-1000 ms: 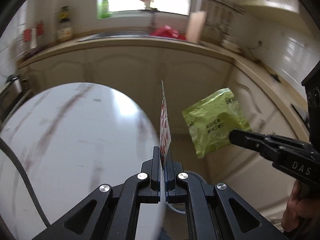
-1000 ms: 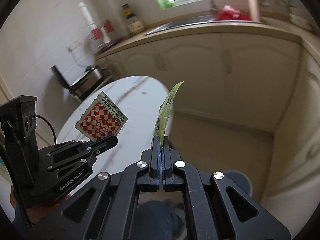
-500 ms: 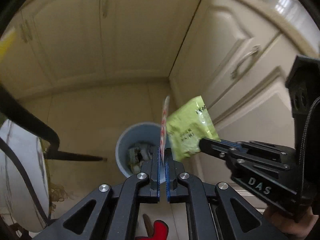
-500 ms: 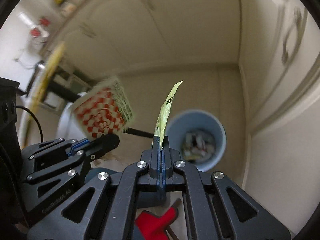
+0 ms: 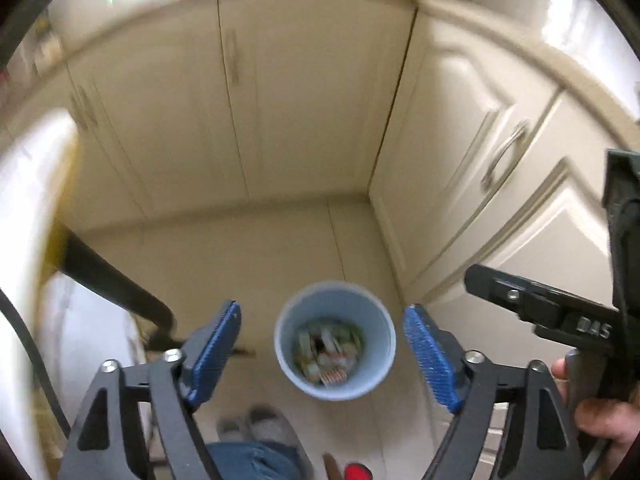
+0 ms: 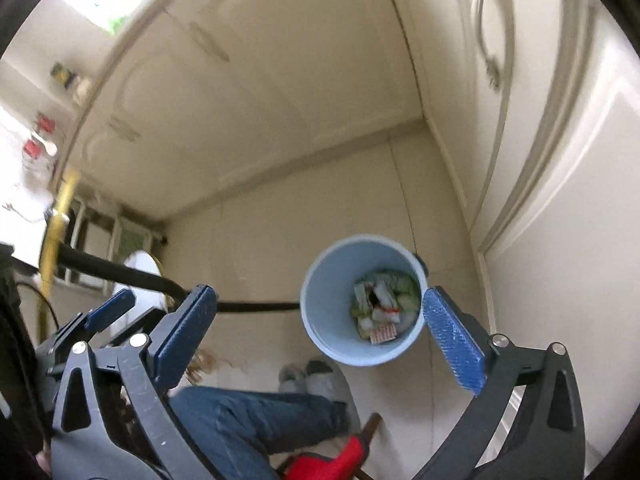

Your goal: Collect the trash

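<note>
A pale blue waste bin (image 5: 372, 316) stands on the floor below both grippers, with several wrappers (image 5: 326, 350) lying in its bottom, red-checked and green ones among them. My left gripper (image 5: 322, 326) hangs above it, its jaws opening wide with nothing between the blue pads. In the right wrist view the same bin (image 6: 320, 316) shows with the wrappers (image 6: 382, 310) inside. My right gripper (image 6: 318, 312) is also opening, wide apart and empty. The right gripper (image 5: 540, 308) shows at the right of the left wrist view, the left gripper (image 6: 108, 312) at the left of the right wrist view.
Cream cabinet doors (image 5: 304, 100) meet in a corner behind the bin, with a handled door (image 5: 504, 152) on the right. A white round table (image 5: 28, 216) with a black leg (image 5: 116, 284) stands at left. A person's jeans leg (image 6: 248, 416) and grey shoes (image 6: 316, 376) are below.
Both grippers swung down from the table to over the bin and opened. The red-checked wrapper and the green wrapper have left the jaws and are gone from the air.
</note>
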{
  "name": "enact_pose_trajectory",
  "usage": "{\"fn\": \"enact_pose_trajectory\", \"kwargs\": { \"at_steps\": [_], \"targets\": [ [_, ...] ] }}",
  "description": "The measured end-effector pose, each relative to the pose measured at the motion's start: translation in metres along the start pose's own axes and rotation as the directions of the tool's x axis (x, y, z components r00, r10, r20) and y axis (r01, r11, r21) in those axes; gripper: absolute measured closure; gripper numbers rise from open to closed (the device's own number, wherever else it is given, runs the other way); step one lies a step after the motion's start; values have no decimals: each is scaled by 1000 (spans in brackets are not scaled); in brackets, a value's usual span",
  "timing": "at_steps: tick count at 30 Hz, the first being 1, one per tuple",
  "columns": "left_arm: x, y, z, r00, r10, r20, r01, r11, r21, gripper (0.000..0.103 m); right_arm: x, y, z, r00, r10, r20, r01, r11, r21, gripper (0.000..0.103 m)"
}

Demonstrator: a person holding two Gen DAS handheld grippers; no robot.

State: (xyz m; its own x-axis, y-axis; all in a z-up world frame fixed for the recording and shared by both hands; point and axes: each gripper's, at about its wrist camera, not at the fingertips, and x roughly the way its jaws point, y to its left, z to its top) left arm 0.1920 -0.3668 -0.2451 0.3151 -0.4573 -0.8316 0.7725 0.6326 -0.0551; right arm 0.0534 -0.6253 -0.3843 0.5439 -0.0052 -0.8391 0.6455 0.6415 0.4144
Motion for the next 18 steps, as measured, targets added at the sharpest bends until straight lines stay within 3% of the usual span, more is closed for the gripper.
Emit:
{"fn": "enact_pose_trajectory", "kwargs": {
  "at_steps": [1, 3, 10, 13, 18],
  "targets": [
    [-21, -1, -2, 999, 17, 48, -18, 1000, 9, 6, -14, 6, 0, 1000, 4, 29, -3, 1000, -7, 0],
    [-62, -2, -5, 987, 59, 149, -60, 998, 5, 1, -32, 22, 0, 997, 17, 72, -16, 1000, -18, 0],
    [-180, 25, -30, 925, 181, 335, -153, 982, -109, 1, -111, 98, -6, 970, 118, 211, -89, 986, -143, 0],
    [-227, 42, -50, 884, 271, 381, -217, 960, -180, 1, -143, 142, -13, 951, 181, 249, -125, 966, -226, 0],
    [-308, 77, -94, 806, 419, 418, -306, 900, -311, 1, -183, 229, -33, 920, 277, 277, -155, 908, -390, 0]
  ]
}}
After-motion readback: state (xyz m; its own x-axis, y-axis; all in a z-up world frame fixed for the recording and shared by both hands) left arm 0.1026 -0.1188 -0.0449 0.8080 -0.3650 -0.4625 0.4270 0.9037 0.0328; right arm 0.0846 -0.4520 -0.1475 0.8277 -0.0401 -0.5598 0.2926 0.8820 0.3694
